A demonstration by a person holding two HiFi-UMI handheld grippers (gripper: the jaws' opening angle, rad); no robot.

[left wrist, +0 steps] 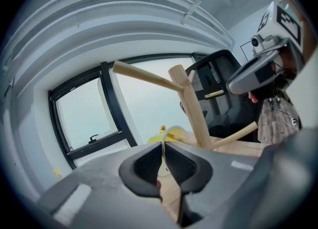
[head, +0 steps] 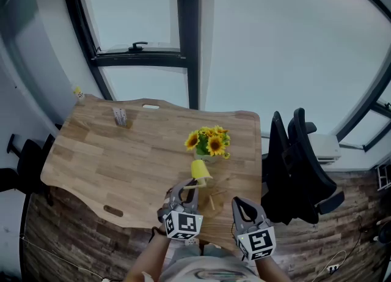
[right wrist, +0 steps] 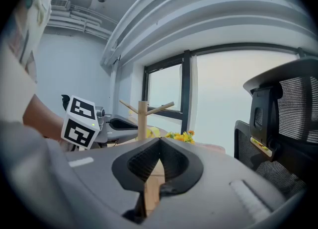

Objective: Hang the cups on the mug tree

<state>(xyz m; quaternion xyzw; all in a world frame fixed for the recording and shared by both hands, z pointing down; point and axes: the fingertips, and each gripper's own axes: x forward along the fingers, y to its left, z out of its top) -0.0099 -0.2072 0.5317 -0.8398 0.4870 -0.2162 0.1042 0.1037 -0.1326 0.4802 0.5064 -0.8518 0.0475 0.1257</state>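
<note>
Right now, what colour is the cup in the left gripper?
Yellow: the cup pinched by the left gripper shows best in the head view.

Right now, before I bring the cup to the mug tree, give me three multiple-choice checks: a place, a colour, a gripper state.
1. Where do the sunflowers stand on the table?
A. at the near edge, beside the grippers
B. beyond the held cup, deeper on the table
C. at the far left corner

2. What colour is the cup in the left hand-held gripper?
A. yellow
B. blue
C. red

3. How do the right hand-held gripper jaws stand?
A. wide apart
B. closed on a cup
C. together, nothing between them

Answers:
1 B, the head view shows the flowers past the cup.
2 A, the cup is plainly yellow there.
3 C, the right gripper view shows the pads meeting with nothing between them.
</note>
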